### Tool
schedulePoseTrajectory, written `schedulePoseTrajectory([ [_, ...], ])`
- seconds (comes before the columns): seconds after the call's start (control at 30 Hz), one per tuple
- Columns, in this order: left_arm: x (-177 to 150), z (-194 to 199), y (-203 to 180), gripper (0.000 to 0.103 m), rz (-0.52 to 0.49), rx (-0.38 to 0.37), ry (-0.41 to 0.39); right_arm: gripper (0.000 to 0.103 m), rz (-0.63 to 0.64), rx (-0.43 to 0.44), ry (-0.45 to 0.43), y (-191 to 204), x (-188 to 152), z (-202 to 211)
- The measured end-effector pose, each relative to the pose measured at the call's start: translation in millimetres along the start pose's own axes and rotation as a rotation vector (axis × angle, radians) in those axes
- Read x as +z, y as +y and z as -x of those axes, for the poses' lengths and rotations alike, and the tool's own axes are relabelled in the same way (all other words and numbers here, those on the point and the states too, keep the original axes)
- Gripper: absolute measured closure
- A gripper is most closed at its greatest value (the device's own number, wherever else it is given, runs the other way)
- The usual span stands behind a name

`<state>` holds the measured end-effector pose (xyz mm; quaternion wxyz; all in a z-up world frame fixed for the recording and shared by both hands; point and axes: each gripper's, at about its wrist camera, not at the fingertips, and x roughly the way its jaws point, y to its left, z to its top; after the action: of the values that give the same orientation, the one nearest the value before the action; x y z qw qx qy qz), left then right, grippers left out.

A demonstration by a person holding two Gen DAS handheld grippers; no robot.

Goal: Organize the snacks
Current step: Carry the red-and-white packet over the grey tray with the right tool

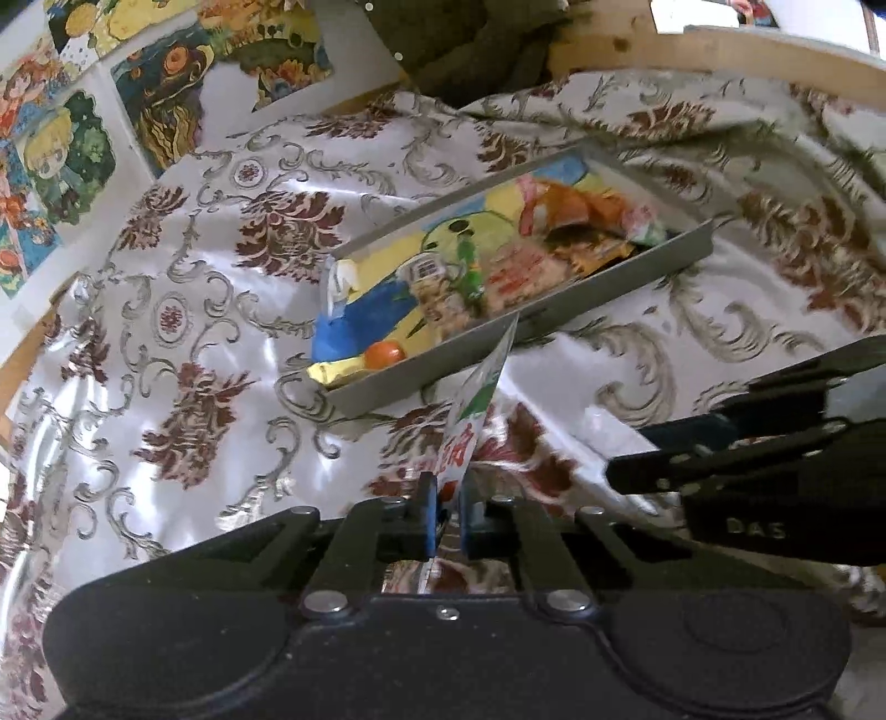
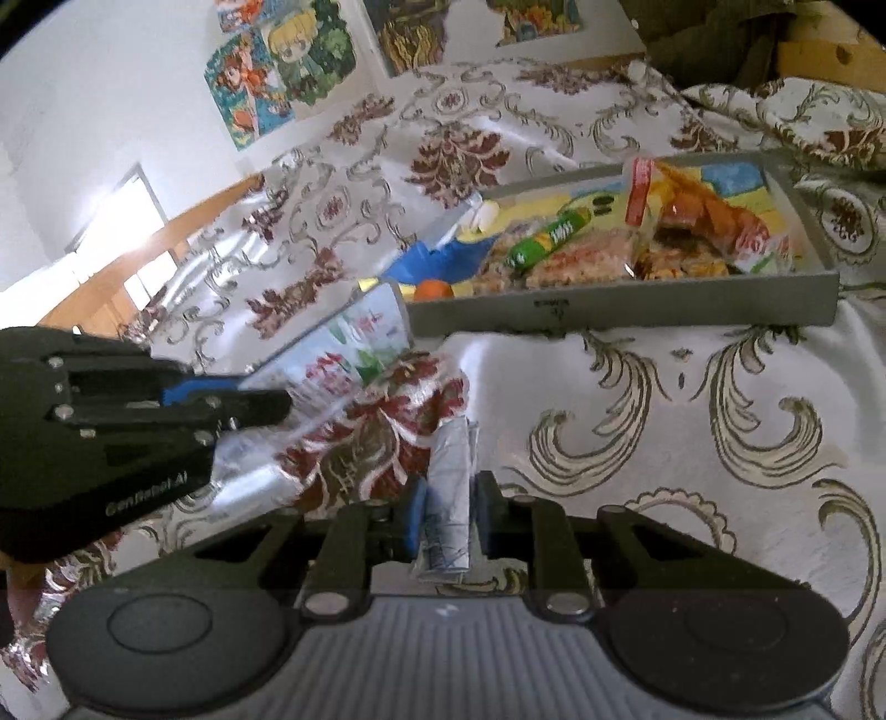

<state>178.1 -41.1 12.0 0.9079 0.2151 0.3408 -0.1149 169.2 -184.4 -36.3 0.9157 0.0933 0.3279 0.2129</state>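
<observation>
Room: white wall (image 2: 111,83) at the far left, hung with bright cartoon posters (image 2: 282,72); a pale wooden edge (image 1: 720,50) runs along the far side.
Surface: glossy white cloth (image 2: 637,432) with dark red and grey-gold floral scrolls, rumpled at the far right. What lies under it cannot be told.
Left tool (image 1: 447,518): clenched on a thin white snack packet (image 1: 470,421) with red and green print; its blue pads (image 1: 426,515) pinch the near end, and the packet stands up off the cloth, pointing toward the tray. In the right wrist view this packet (image 2: 354,354) reaches out from the left tool (image 2: 260,401) to just beside the tray's near left corner.
Right tool (image 2: 447,523): narrowed onto a crumpled grey-white wrapper (image 2: 451,498), which stands between its blue pads; the grip looks snug, though the picture is blurred. In the left wrist view it (image 1: 626,471) sits at the right.
Tray: grey shallow box (image 2: 626,307) on the cloth, far of both tools, already full of snacks: a green tube (image 2: 548,235), orange bags (image 2: 714,216), a blue pack (image 2: 443,257), a small orange ball (image 2: 434,289).
</observation>
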Motion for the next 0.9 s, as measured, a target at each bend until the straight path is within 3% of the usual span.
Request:
schedulePoseTrajectory([
  [0.2,3,6,7,0.1,0.134,-0.076,-0.016,0.082,-0.028,0.012,-0.038,-6,7,8],
  [0.43,15,9,18,0.101,0.223,-0.133,-0.069,0.082,-0.04,0.018,-0.097,-11,17,20],
  [0.67,45,-1,39,0.101,0.231,-0.177,-0.168,0.082,-0.072,-0.036,-0.17,-27,36,29],
  [0.77,62,-9,52,0.101,0.184,-0.178,-0.216,0.082,-0.055,-0.052,-0.2,-34,53,27],
  [0.9,86,-32,71,0.101,0.197,-0.184,-0.226,0.082,-0.053,-0.057,-0.248,-47,87,14],
])
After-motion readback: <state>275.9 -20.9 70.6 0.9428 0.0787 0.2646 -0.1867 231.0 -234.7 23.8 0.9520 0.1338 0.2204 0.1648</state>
